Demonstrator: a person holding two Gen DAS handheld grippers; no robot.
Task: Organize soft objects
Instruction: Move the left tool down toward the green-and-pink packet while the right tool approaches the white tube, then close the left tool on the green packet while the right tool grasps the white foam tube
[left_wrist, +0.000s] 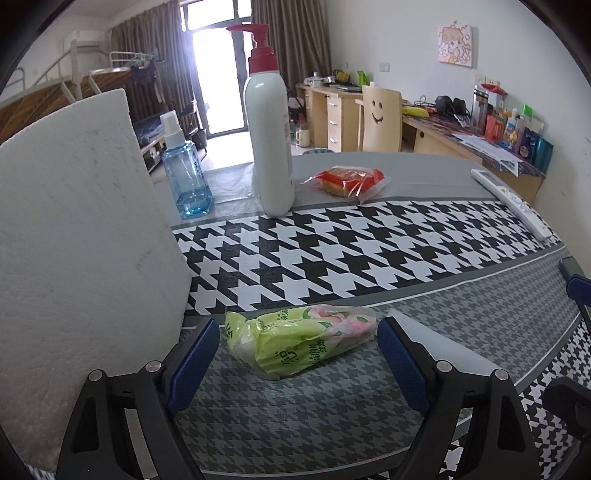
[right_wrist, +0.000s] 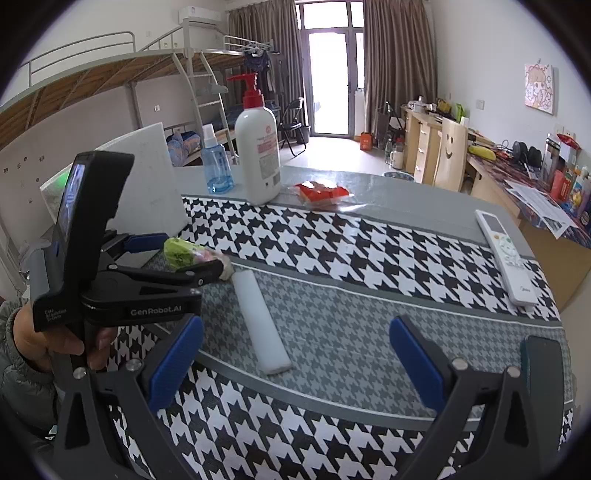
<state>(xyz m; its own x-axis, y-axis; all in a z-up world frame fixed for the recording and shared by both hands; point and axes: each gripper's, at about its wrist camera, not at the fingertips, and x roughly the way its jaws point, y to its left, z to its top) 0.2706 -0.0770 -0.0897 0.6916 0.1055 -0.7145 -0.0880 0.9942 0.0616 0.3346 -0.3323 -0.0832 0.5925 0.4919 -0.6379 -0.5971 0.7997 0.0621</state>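
Clearly crumpled, green tissue pack (left_wrist: 299, 338) lies flat.

Black tool (left_wrist: 299, 354) (blue pads), grey quilted sleeve (right_wrist: 14, 369)

Houndstooth-clothed table (right_wrist: 369, 258), green tissue pack (left_wrist: 299, 338), white foam strip (right_wrist: 262, 321), remote (right_wrist: 506, 254), bottles

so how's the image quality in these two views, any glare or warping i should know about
Left wrist view: the glass balcony door is blown out white behind the white pump bottle with red cap, the black-and-white houndstooth tablecloth bows with fisheye curvature, and the corners are black. Right wrist view: milder door glare, same bending at the edges, and the white remote control stays sharp.
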